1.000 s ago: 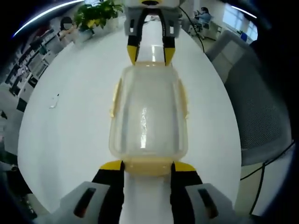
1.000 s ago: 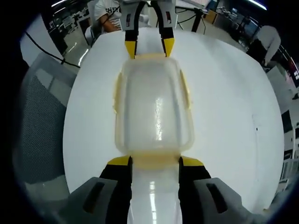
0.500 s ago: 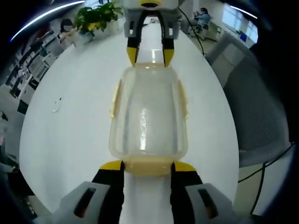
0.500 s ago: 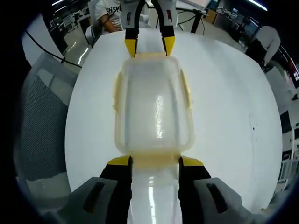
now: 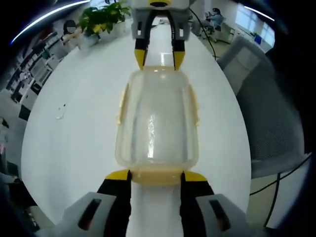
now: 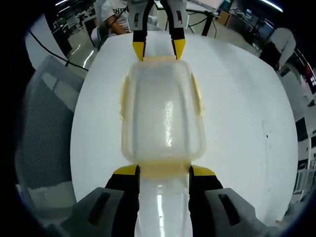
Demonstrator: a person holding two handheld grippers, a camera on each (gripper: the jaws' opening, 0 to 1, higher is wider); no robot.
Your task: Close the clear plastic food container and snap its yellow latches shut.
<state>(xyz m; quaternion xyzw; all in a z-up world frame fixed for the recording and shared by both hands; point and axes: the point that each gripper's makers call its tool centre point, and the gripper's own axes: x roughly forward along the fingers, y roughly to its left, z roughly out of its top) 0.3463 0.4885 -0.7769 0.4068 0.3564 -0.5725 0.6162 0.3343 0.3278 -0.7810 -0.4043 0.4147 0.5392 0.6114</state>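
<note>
The clear container (image 5: 157, 123) lies lidded on the white table (image 5: 79, 128) — left gripper (image 5: 156, 177) and right gripper (image 6: 163, 171) each straddle (jaws parted) an end latch.

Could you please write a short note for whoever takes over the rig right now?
Left gripper: jaws astride the near end latch of the container, apparently touching it.
Right gripper: same at the opposite end latch; each gripper faces the other across the container.
Container sits on the white table, lid on.
Side latches look flat against the walls; I cannot tell whether they are snapped.
Left: press both end latches home, check the sides.
</note>
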